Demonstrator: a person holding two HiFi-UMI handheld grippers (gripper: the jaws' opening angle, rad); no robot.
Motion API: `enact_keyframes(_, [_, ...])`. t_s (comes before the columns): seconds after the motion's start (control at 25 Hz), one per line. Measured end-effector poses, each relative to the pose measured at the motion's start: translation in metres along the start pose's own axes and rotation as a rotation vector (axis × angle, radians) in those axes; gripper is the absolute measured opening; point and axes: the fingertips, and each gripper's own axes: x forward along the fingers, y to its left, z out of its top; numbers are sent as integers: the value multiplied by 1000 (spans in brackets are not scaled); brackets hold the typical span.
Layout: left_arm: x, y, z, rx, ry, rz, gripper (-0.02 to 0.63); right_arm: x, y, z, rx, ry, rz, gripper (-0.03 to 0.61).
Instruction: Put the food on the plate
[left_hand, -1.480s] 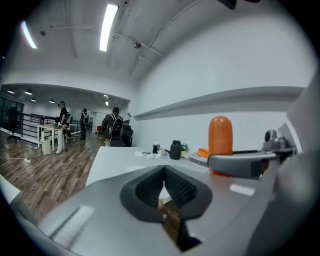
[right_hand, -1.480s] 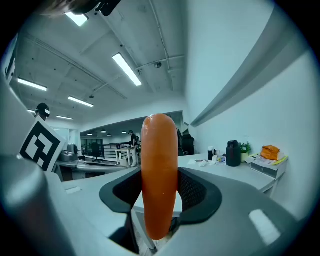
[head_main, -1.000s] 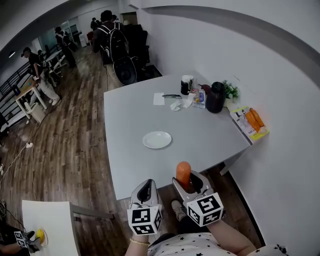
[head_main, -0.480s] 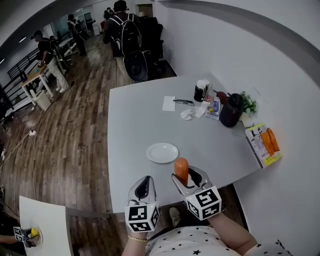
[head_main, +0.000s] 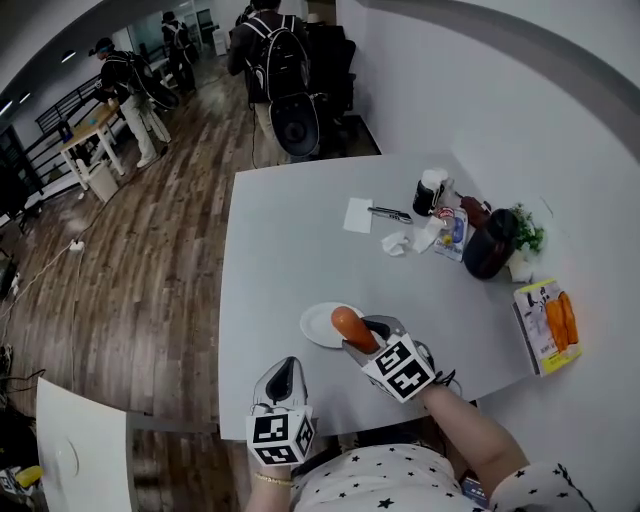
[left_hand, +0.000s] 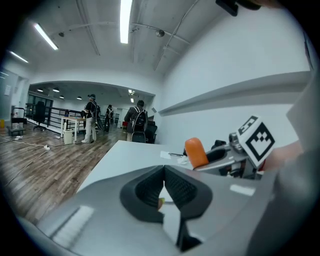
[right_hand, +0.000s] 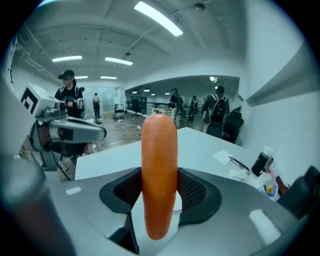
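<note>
My right gripper is shut on an orange sausage, which stands up between its jaws. In the head view the sausage hangs over the near right part of the small white plate on the grey table. My left gripper is shut and holds nothing; it hovers over the table's near edge, left of the right one. In the left gripper view the sausage and the right gripper show ahead to the right.
At the table's far right stand a white cup, a dark jug, a small plant, papers, a pen and a crumpled tissue. A yellow packet with carrots lies at the right edge. People stand far back on the wooden floor.
The right gripper has carried the sausage forward from beyond the table's near edge to above the plate. The left gripper has stayed low near the edge. My view has shifted toward the table.
</note>
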Motion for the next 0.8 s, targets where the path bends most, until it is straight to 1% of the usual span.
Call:
enact_keyframes(0.2, [13, 11, -6, -7, 20, 54, 8, 60, -9, -16, -241, 218, 145, 213])
enact_keyframes(0.36, [16, 17, -10, -14, 41, 87, 8, 98, -8, -31, -391, 377, 240, 213])
enact_keyframes(0.44, [17, 20, -12, -18, 52, 102, 8, 112, -7, -38, -447, 445, 275, 212])
enact_keyframes(0.68, [22, 25, -13, -23, 60, 128, 8, 145, -8, -62, -509, 601, 347, 213])
enact_keyframes(0.8, [24, 27, -13, -26, 63, 135, 8, 153, -7, -72, -504, 651, 382, 213])
